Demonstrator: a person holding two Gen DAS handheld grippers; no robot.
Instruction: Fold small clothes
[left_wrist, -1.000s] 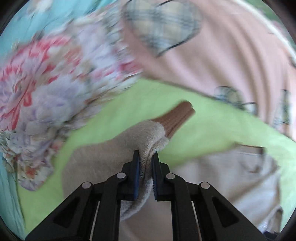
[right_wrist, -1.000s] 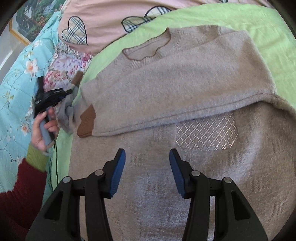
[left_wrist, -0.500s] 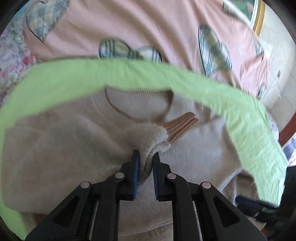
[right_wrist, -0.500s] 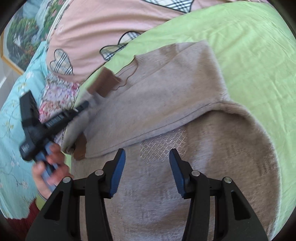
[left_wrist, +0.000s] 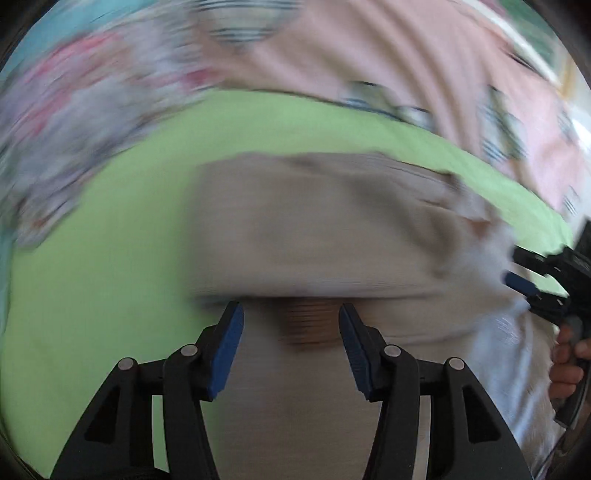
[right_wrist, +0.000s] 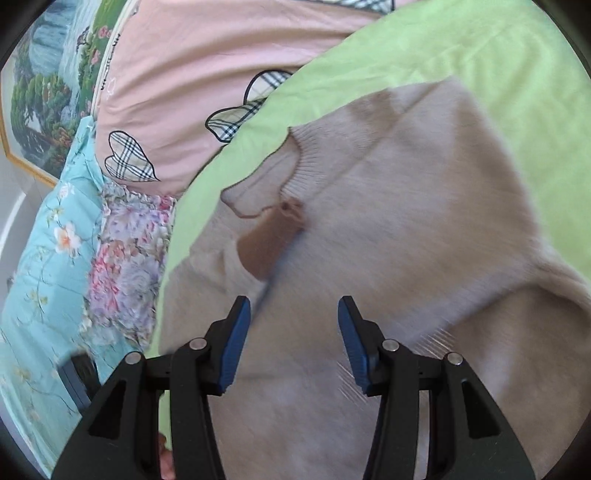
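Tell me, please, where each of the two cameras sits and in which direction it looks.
Left wrist: sits on the left tongs, looks steeply down at the beige sweater on the green sheet; its jaws are opening, nothing pressed between them; the right tongs and a hand show at the right edge.
Right wrist: sits on the right tongs, looks down along the sweater toward the neckline and brown cuff; its jaws stand open.
Shared: sweater, green sheet, pink bedding.

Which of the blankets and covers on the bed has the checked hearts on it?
The pink cover behind the green sheet has the checked hearts. The green one is plain, and the blue cover and the lilac-and-pink fabric have flowers.
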